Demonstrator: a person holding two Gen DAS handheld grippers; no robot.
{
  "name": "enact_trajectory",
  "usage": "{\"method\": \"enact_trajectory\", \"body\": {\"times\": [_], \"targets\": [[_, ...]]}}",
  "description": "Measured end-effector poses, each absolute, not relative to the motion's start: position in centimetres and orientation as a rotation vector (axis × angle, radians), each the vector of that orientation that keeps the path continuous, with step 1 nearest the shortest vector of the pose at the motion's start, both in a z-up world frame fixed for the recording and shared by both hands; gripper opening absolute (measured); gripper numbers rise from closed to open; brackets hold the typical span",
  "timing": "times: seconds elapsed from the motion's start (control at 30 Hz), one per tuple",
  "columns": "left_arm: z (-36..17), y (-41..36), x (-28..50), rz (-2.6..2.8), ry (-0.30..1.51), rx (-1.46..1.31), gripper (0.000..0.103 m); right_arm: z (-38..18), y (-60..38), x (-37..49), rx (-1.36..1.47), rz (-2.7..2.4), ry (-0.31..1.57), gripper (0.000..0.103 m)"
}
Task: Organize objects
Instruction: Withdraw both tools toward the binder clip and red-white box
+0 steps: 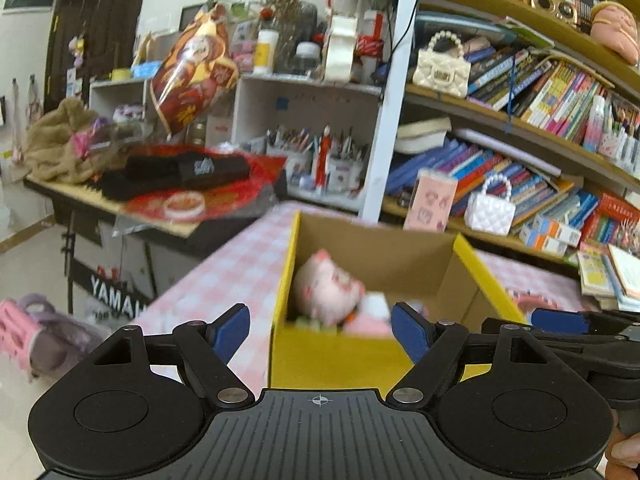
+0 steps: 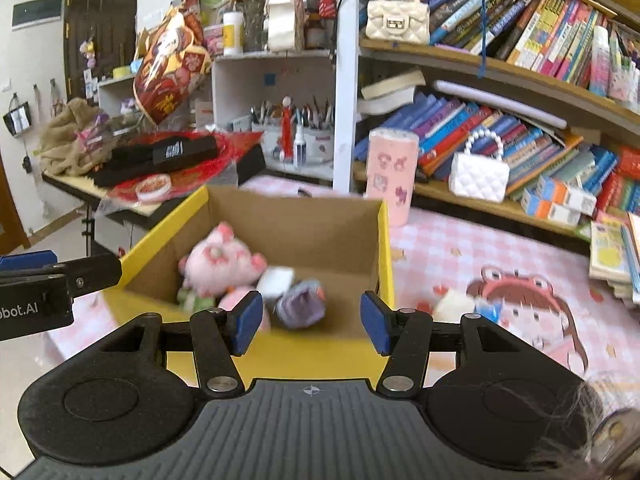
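The left claw [image 1: 320, 330] is wide and empty before the yellow cardboard box [image 2: 384, 240], where a pink plush pig [image 2: 222, 260] and other soft toys already lie. The right claw [image 2: 308, 322] is wide too. On the checked tablecloth [image 2: 440, 248], a small toy [image 2: 452, 306] seems left.

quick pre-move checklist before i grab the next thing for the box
1. Left gripper empty, fingers apart: ok.
2. Right gripper empty, fingers apart: ok.
3. Yellow cardboard box open on top: ok.
4. Room left in box: ok; the pink plush pig and purple toy sit low, bare floor toward the back.
5. Next item to pick: cannot tell; a small white toy lies on the pink checked cloth right of the box.
6. Grippers apart from each other: ok.
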State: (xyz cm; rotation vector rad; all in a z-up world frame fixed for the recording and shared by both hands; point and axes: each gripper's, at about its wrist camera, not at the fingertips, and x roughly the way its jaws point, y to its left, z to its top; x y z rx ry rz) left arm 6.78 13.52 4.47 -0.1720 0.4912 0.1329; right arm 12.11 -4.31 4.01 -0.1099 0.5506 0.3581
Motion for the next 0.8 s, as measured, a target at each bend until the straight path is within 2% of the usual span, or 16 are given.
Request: {"method": "enact_trajectory", "body": {"times": [0.13, 0.3, 0.5, 0.8], "targets": [[3.1, 13.5, 4.8, 0.143, 0.545, -0.187, 0.080, 2.7, -3.9, 9.5, -0.118, 0.340, 0.596, 0.053], [1.5, 13.6, 2.7, 0.185, 0.604, -0.241, 0.080, 1.2, -3.7, 6.6, -0.120, 0.302, 0.648, 0.059], [0.5, 12.8, 0.3, 0.165, 0.639, -0.171, 0.086, -0.3, -3.5, 3.9, -0.132, 0.270, 0.687, 0.060], [-0.3, 11.3, -1.5, 0.097, 0.689, -0.095, 0.087, -1.2, -4.6, 1.1, -0.112, 0.194, 0.714, 0.063]]}}
